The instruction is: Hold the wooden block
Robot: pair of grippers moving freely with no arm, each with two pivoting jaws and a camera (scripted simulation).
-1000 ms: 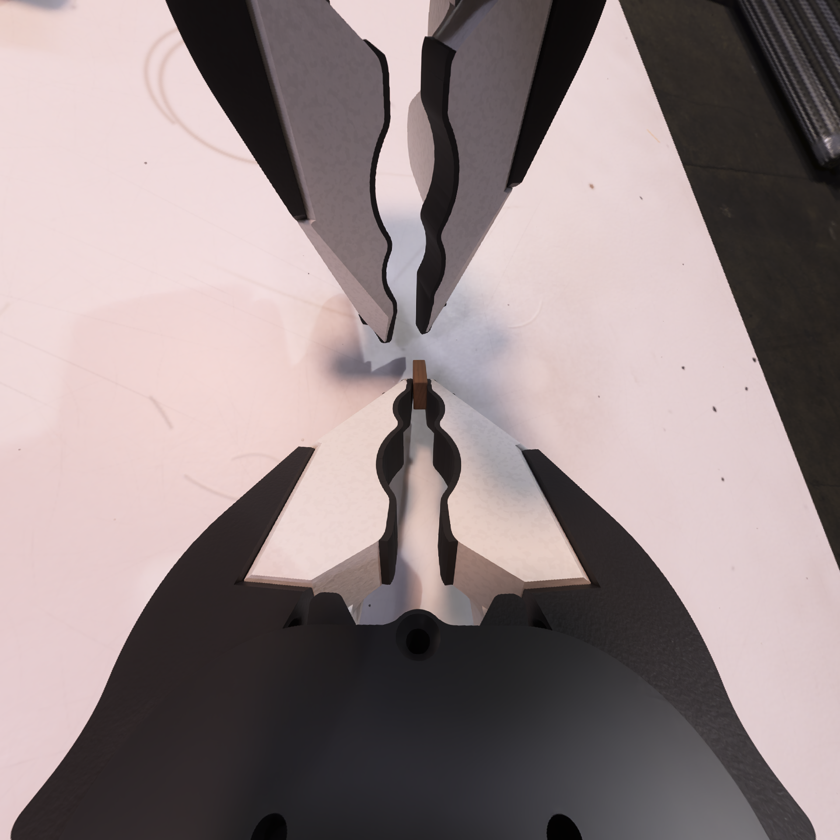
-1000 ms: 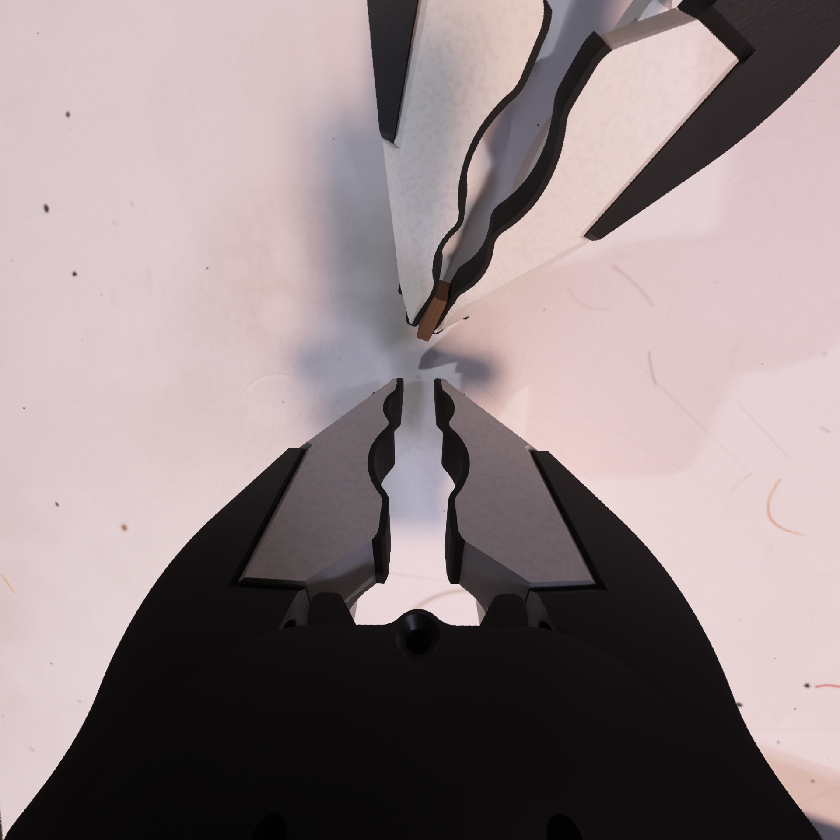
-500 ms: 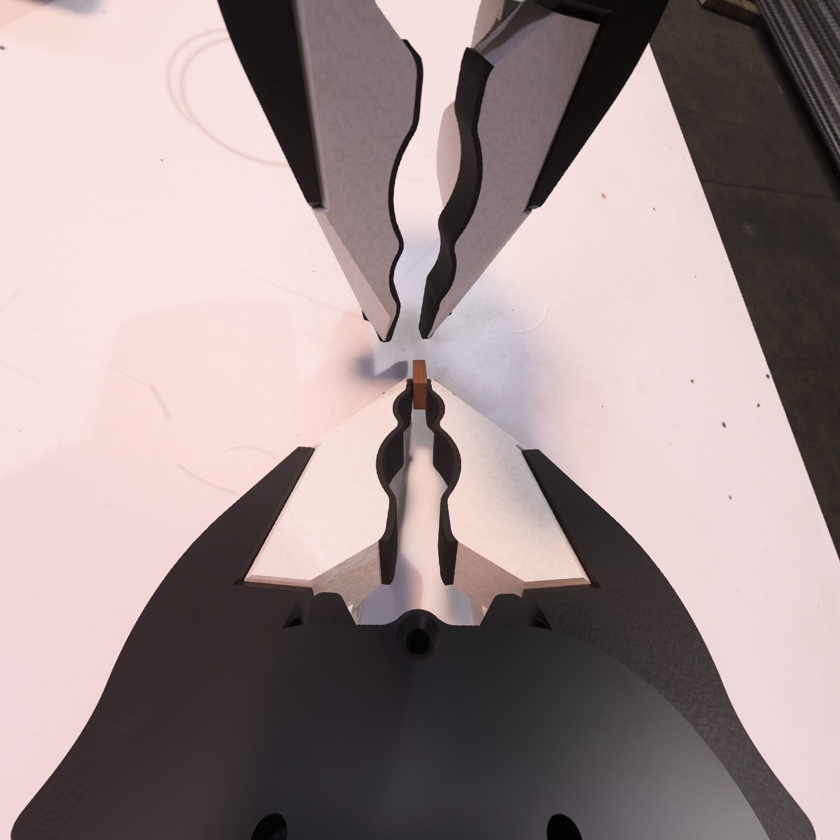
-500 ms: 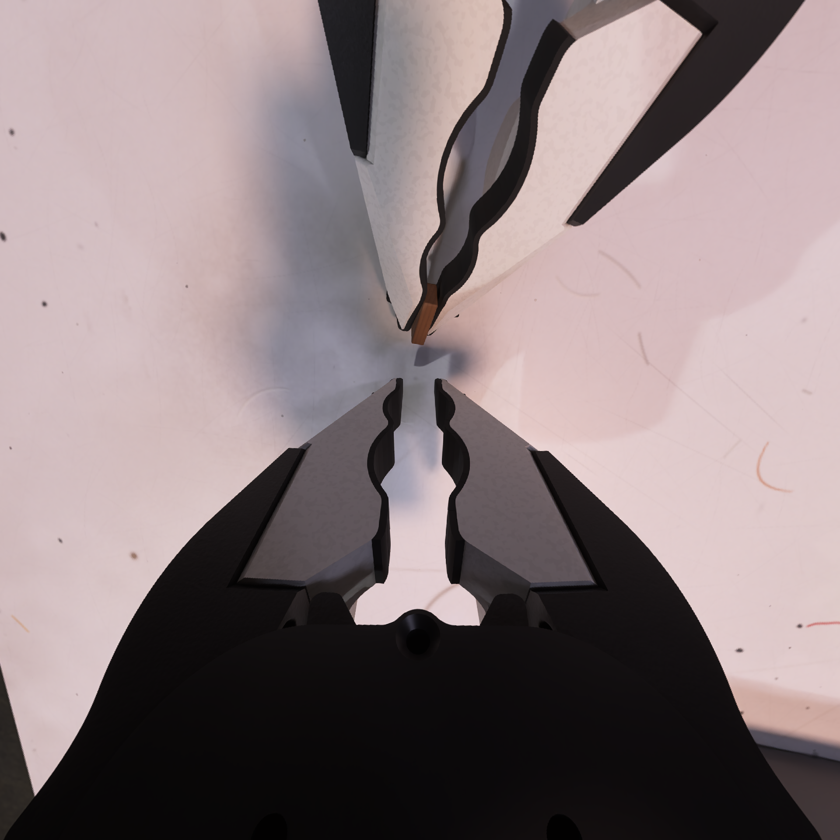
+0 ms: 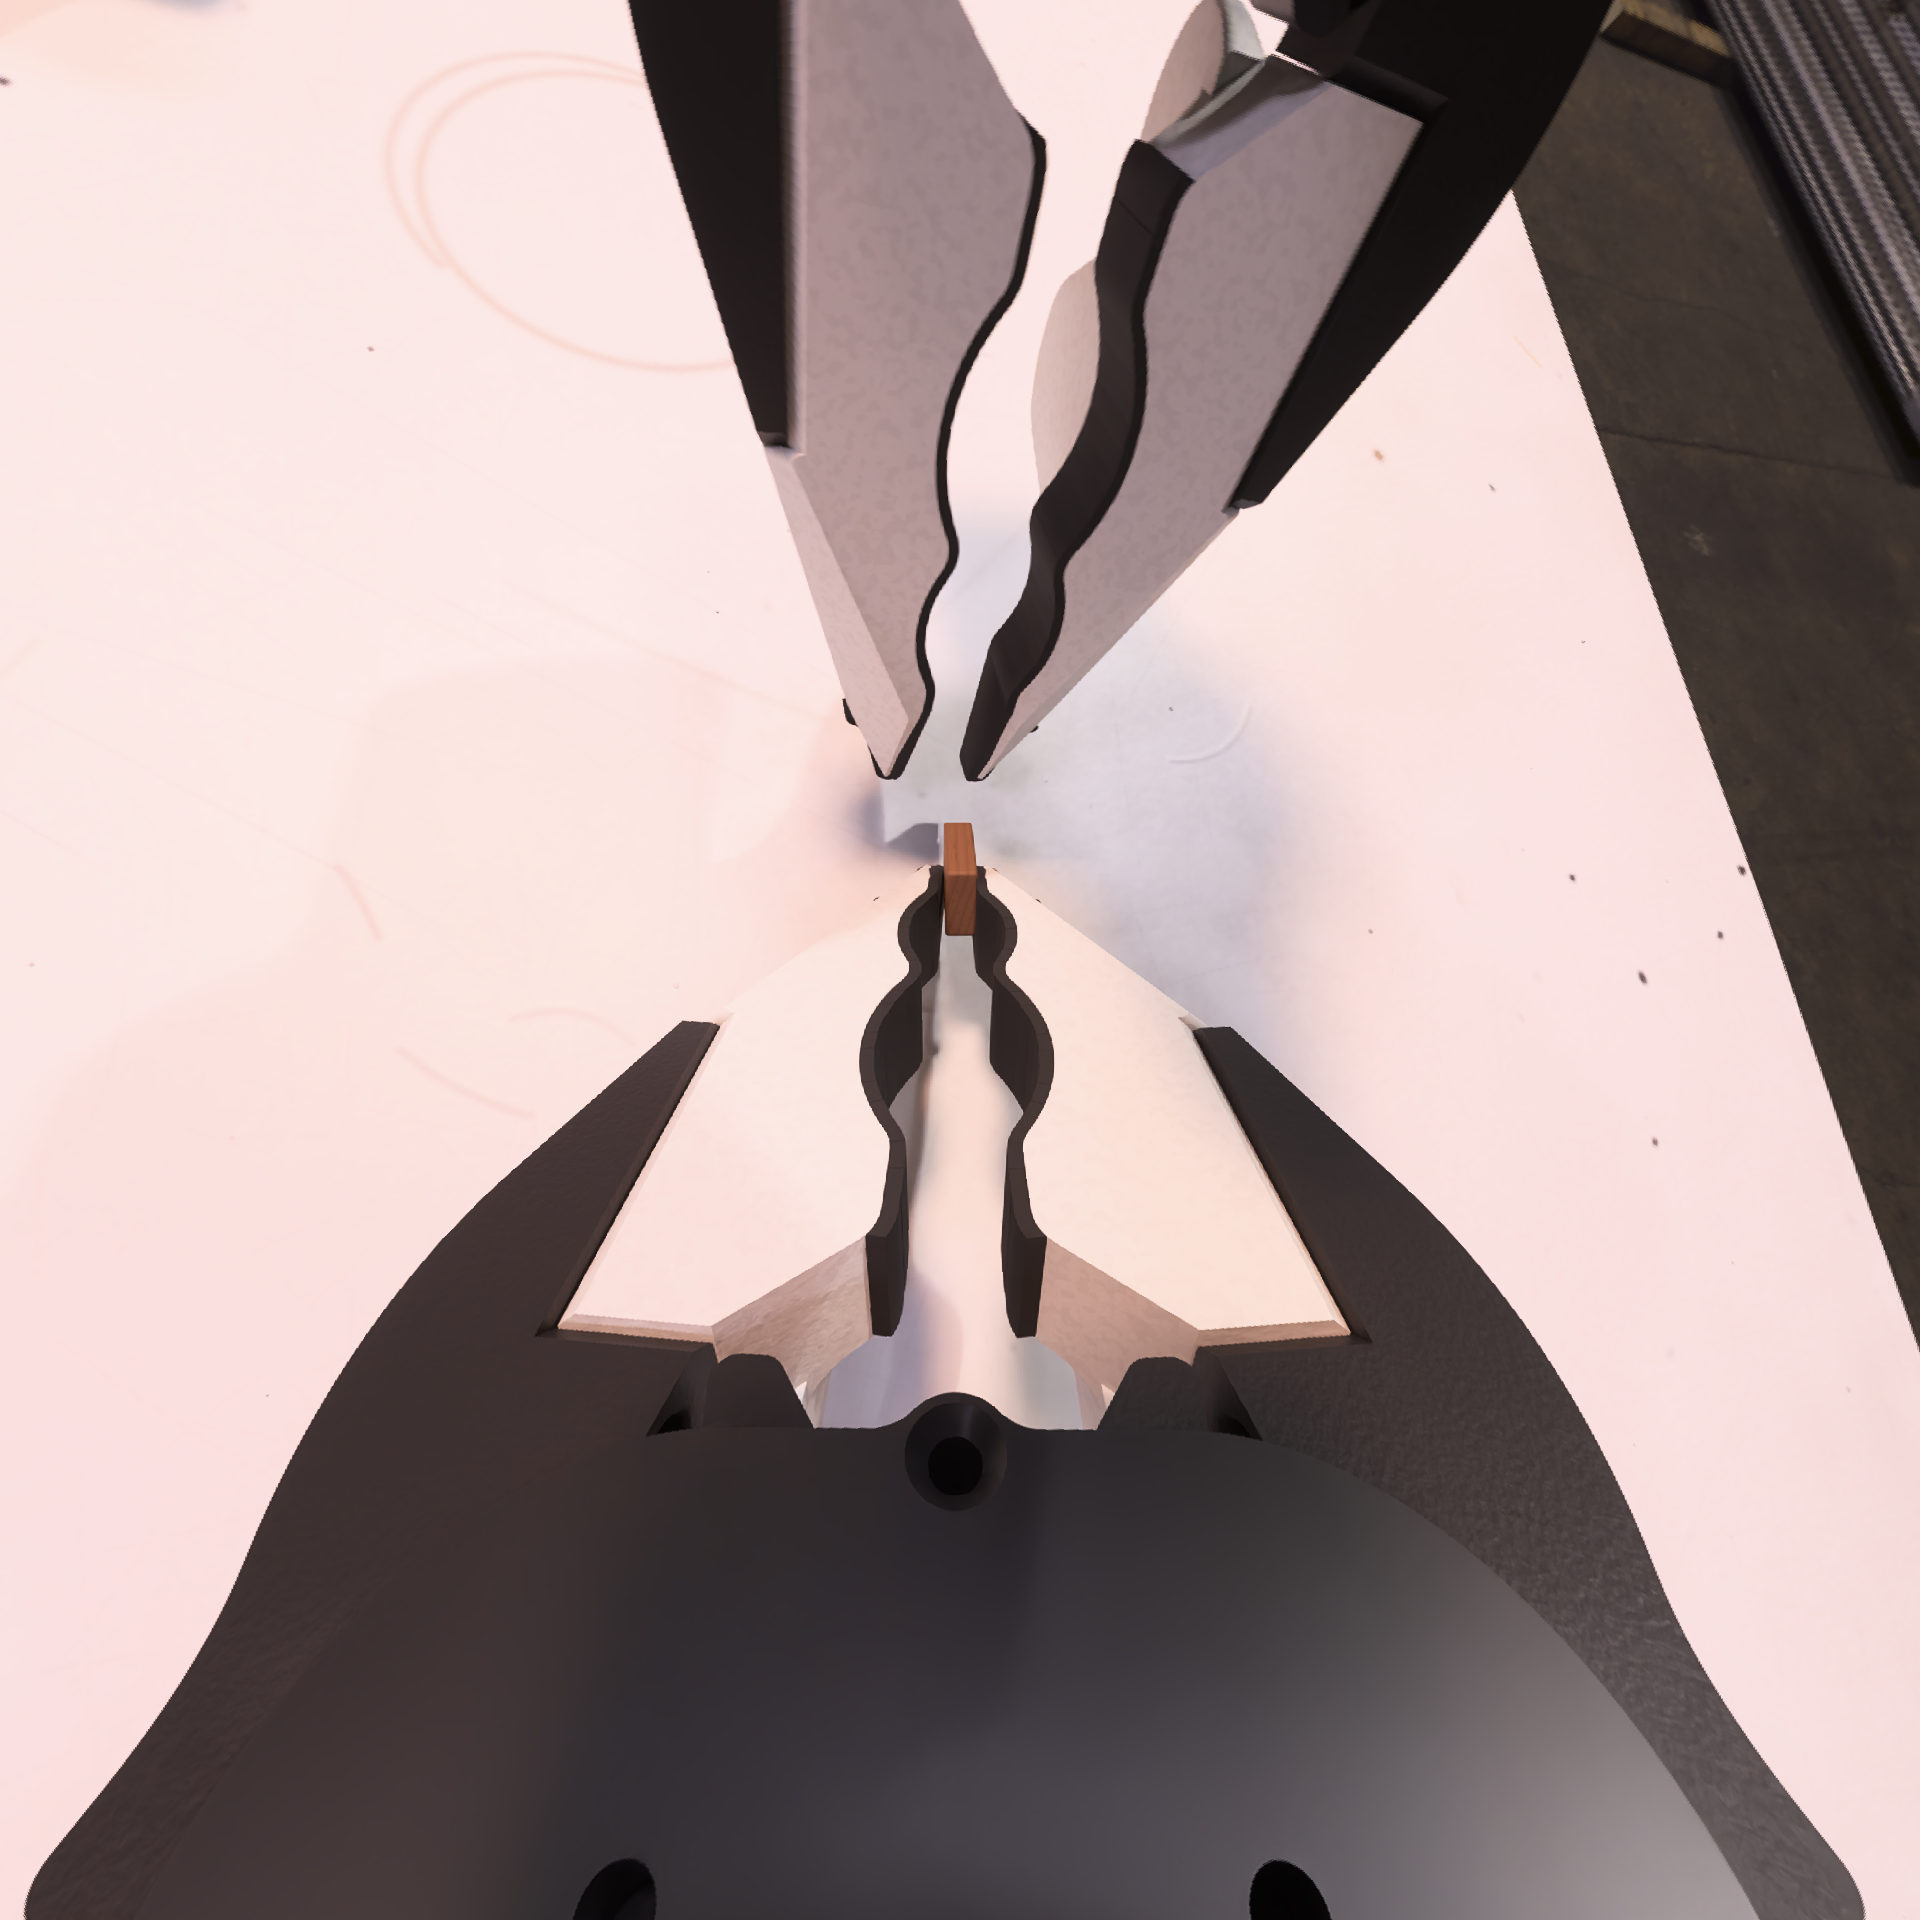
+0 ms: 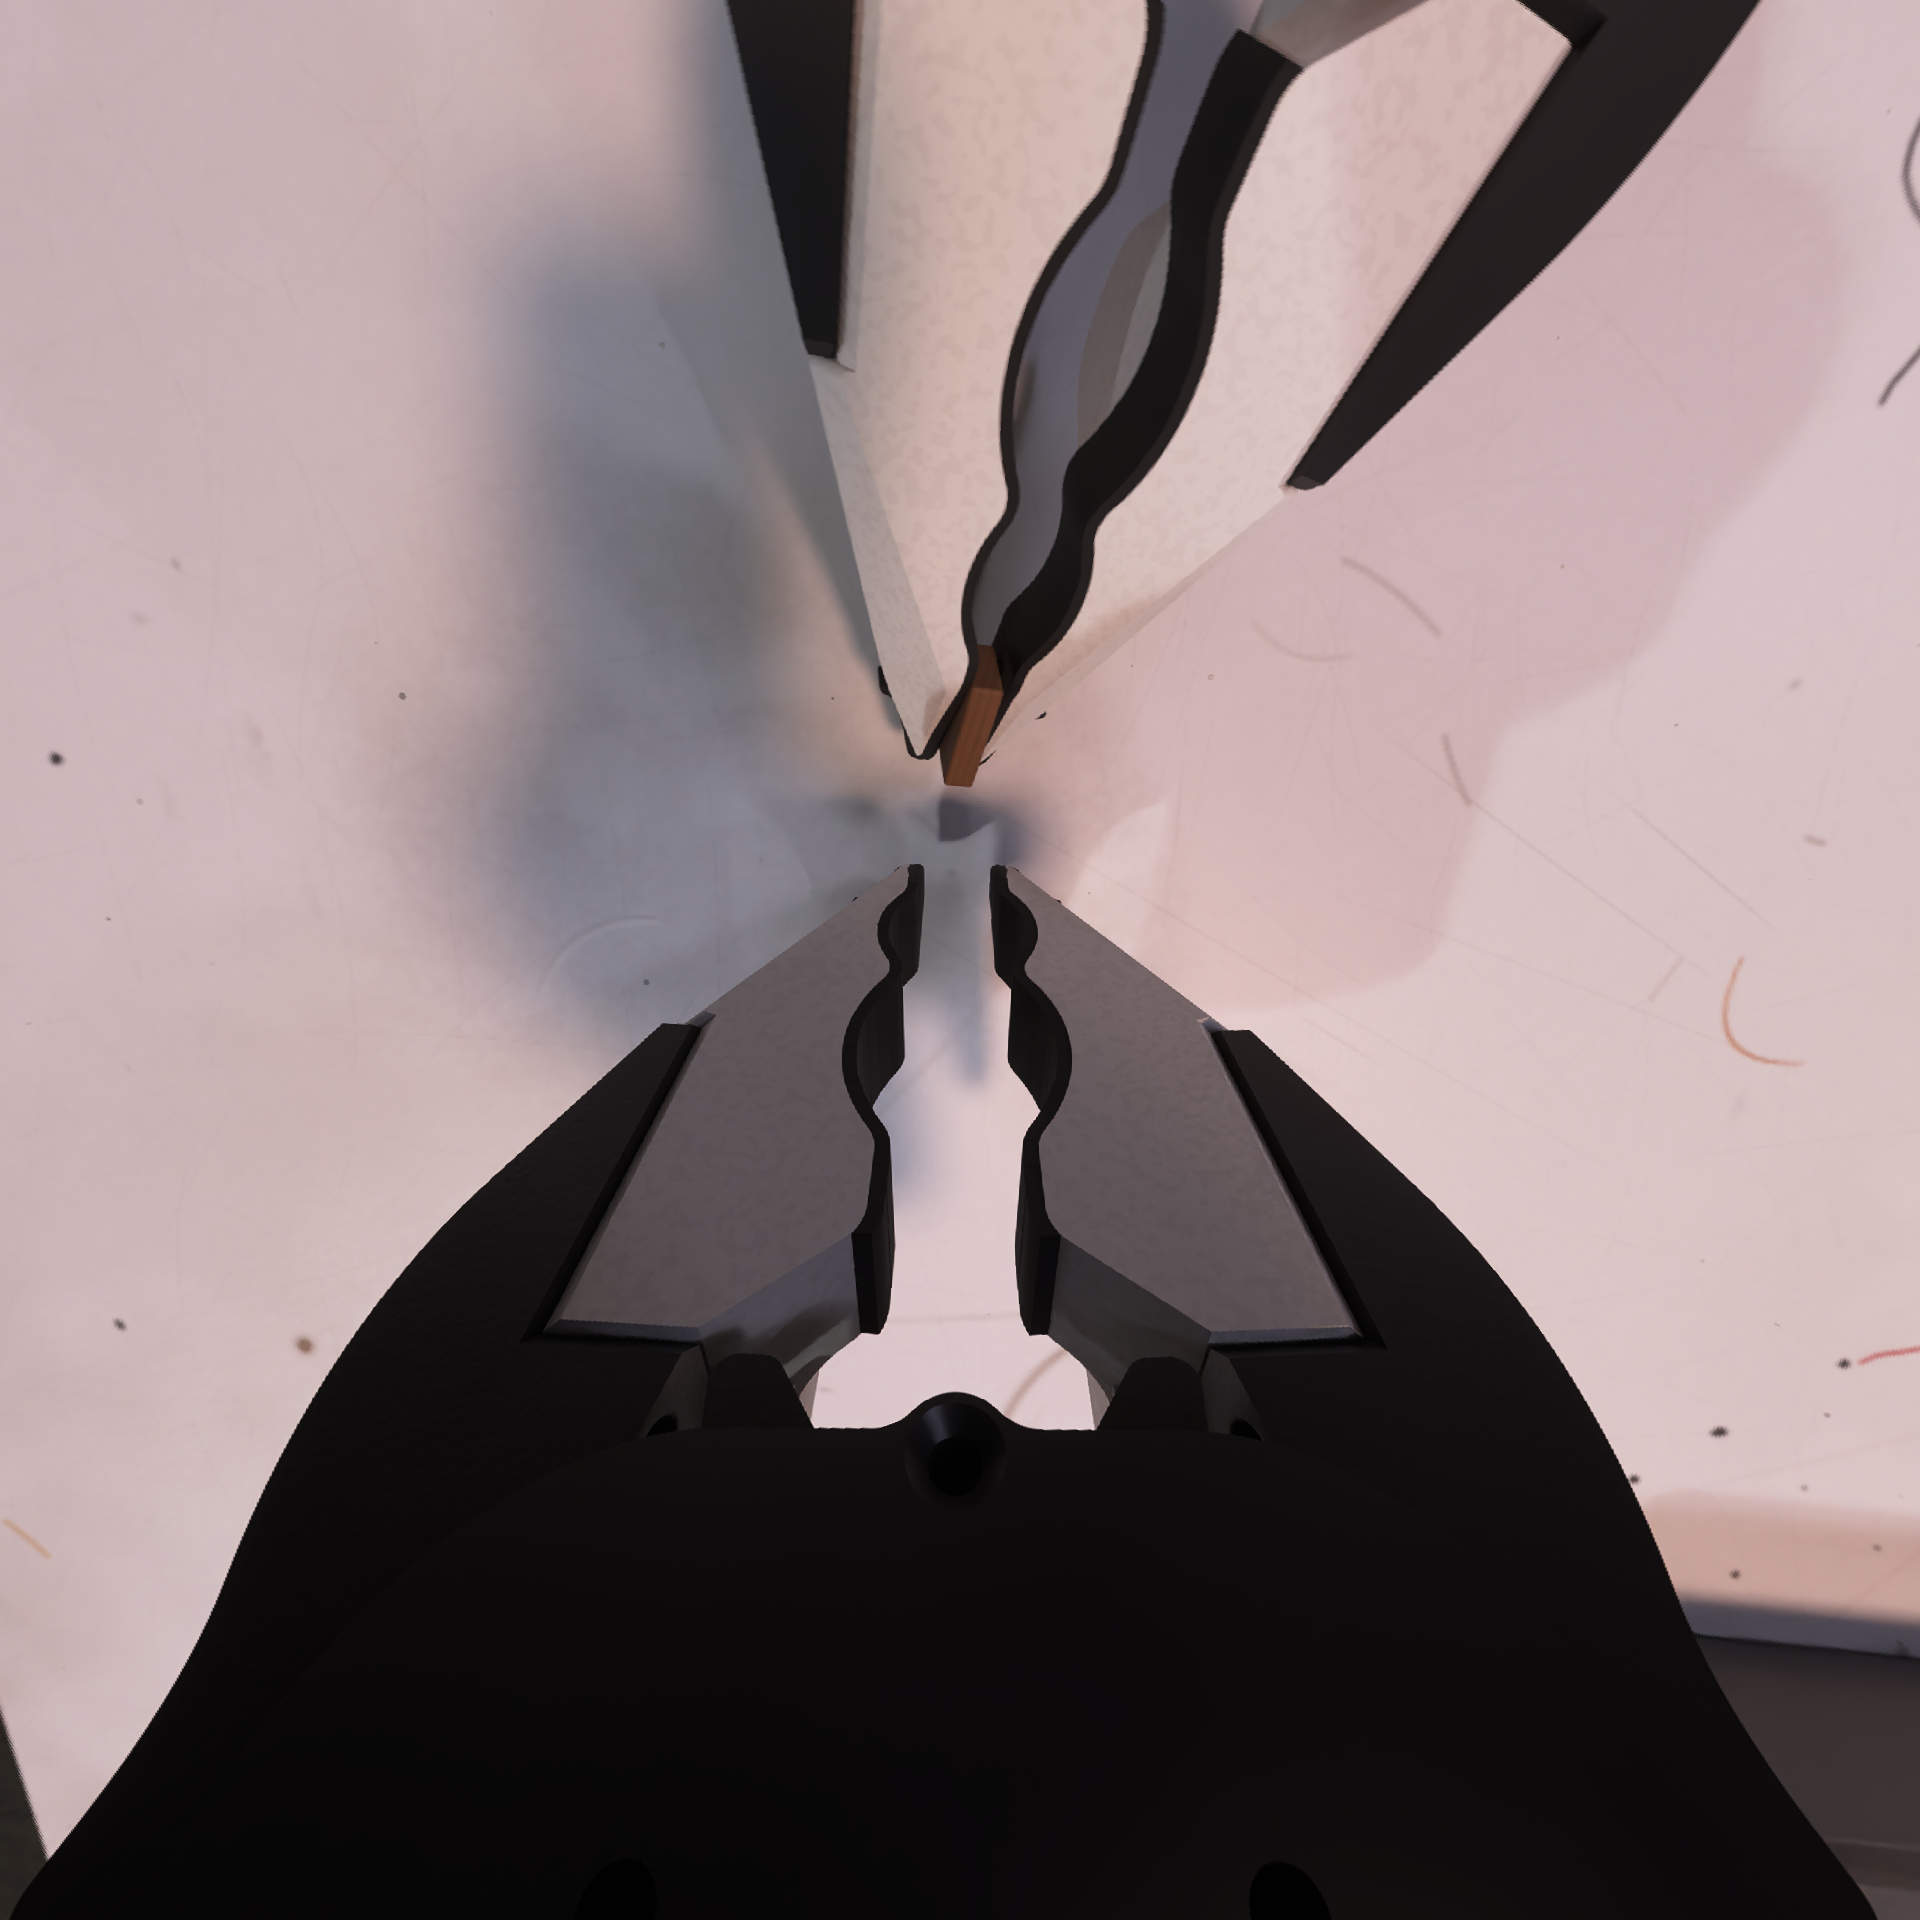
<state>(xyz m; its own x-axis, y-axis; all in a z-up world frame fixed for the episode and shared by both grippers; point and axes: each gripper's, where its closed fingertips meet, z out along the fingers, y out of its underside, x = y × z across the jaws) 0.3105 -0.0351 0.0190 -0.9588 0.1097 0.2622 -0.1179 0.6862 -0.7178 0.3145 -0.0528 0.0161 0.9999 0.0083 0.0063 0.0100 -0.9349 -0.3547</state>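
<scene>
My left gripper [image 5: 958, 883] pinches the wooden block [image 5: 959, 879] at its fingertips above the white table [image 5: 312, 623]. My right gripper [image 6: 954, 871] faces it, tips slightly apart, empty

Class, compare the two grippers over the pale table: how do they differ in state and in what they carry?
The left gripper is shut on the small brown wooden block, pinched at its tips; the right gripper carries nothing. The left's fingers nearly meet; the right's fingers stand slightly apart. Both have black bodies and face each other tip to tip.
</scene>
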